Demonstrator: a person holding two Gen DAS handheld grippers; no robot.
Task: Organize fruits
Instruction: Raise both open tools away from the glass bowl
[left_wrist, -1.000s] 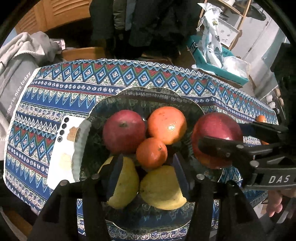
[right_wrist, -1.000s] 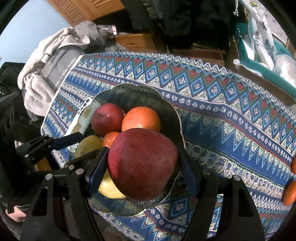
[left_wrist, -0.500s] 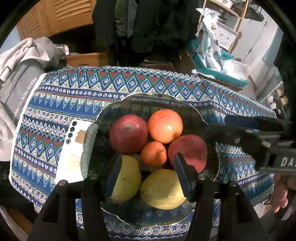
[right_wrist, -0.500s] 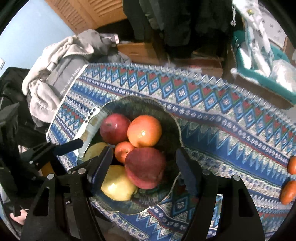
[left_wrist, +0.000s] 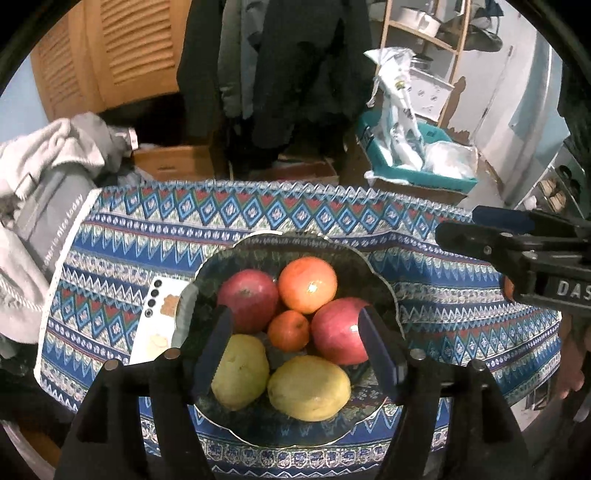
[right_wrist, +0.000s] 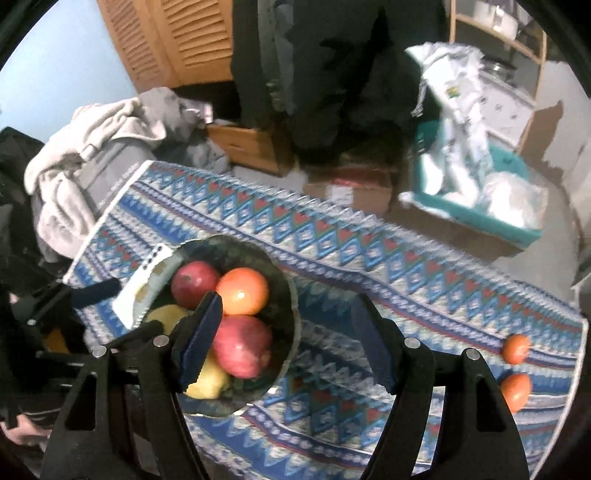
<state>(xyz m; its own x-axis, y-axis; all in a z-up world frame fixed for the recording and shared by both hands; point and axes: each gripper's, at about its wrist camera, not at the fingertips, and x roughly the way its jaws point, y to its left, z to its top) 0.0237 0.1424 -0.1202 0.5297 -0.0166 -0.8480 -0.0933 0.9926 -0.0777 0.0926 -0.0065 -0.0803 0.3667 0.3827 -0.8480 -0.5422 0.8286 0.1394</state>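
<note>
Your right gripper (right_wrist: 288, 339) is empty, jaws apart, above the cloth just beside the bowl (right_wrist: 291, 314); go for the loose oranges next.

The apple (right_wrist: 242, 350) you carried lies in the bowl with another apple (left_wrist: 245, 299), the big orange (left_wrist: 307, 284), a small one (left_wrist: 289, 329) and two lemons (left_wrist: 240, 371). Your left gripper (left_wrist: 295, 343) hangs over that pile with nothing between its jaws, which have just been opening. Two oranges (right_wrist: 516, 348) sit on the tablecloth (right_wrist: 369, 258), well apart from the bowl, at its near right corner. Probably swing right, come down with one orange centred between the pads, and squeeze gently so it cannot roll off the edge. Set it in a gap, not on top.
</note>
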